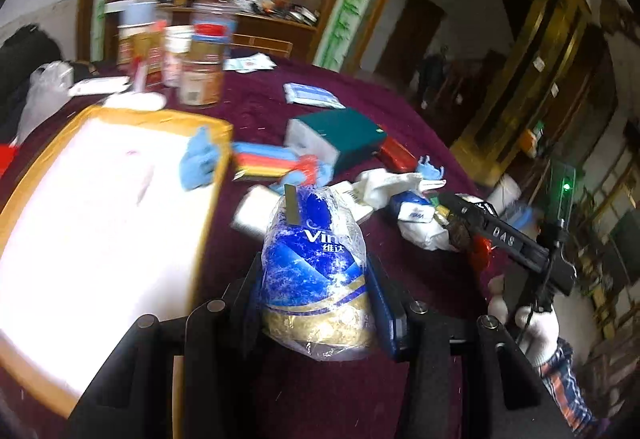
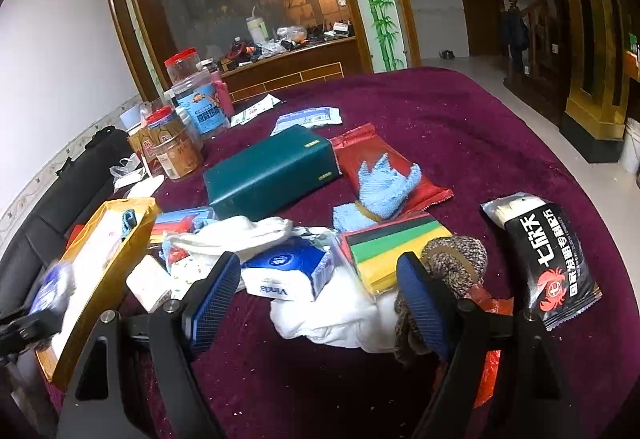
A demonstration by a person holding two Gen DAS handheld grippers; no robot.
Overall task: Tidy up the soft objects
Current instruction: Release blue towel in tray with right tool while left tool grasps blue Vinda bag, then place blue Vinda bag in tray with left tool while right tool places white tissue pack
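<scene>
My left gripper [image 1: 316,287] is shut on a blue and gold Vinda tissue roll pack [image 1: 316,263], held above the maroon tablecloth beside the gold-rimmed box [image 1: 100,223]. A light blue cloth [image 1: 198,159] hangs over the box's rim. My right gripper [image 2: 320,295] is open, low over a pile holding a blue Vinda tissue pack [image 2: 288,275], a white cloth [image 2: 332,319] and a brown knitted piece [image 2: 452,263]. The right gripper also shows in the left wrist view [image 1: 448,215]. The left gripper with its pack appears blurred at the right wrist view's left edge [image 2: 52,291].
A green box [image 2: 268,171], a red packet with a blue knitted cloth [image 2: 384,183], coloured sponge packs [image 2: 392,243] and a black snack packet [image 2: 552,263] lie on the round table [image 2: 460,127]. Jars [image 2: 192,111] stand at the back left.
</scene>
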